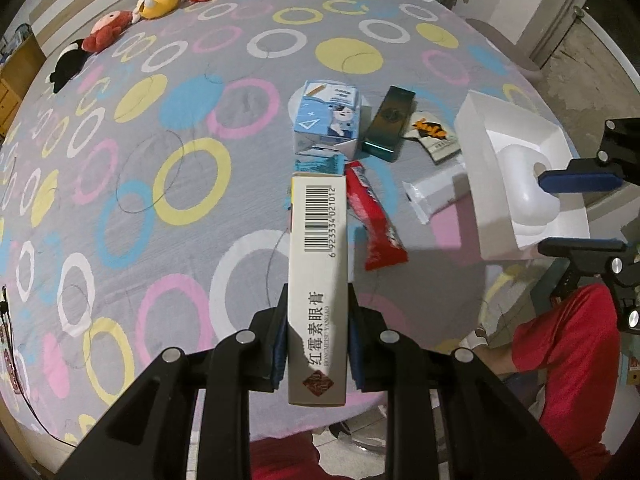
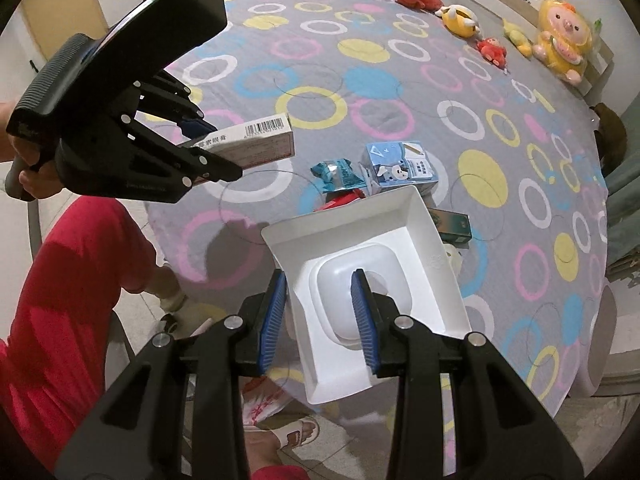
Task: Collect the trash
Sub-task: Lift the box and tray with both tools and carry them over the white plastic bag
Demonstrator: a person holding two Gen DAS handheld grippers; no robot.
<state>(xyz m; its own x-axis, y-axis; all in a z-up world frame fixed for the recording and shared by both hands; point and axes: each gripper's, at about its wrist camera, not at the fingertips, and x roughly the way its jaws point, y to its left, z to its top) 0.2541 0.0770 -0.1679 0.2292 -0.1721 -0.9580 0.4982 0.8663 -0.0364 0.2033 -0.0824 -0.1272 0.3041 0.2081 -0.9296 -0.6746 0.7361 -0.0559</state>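
My left gripper [image 1: 318, 336] is shut on a long white medicine box [image 1: 318, 276] with a barcode, held above the bed; it also shows in the right wrist view [image 2: 256, 140]. My right gripper [image 2: 320, 312] is shut on the near wall of a white tray [image 2: 400, 216] holding a white plastic insert [image 2: 360, 276]; the tray also shows in the left wrist view [image 1: 516, 128]. On the bed lie a red wrapper [image 1: 376, 224], a teal wrapper [image 2: 336, 174], a blue milk carton [image 1: 328, 120], a dark green box [image 1: 390, 124] and a clear white wrapper [image 1: 432, 196].
The bed has a grey cover with coloured rings [image 1: 180, 120]. Several plush toys [image 1: 116, 28] line its far edge. A person in red [image 2: 64, 300] stands by the near edge, over a tiled floor. A small orange-printed packet [image 1: 434, 136] lies beside the green box.
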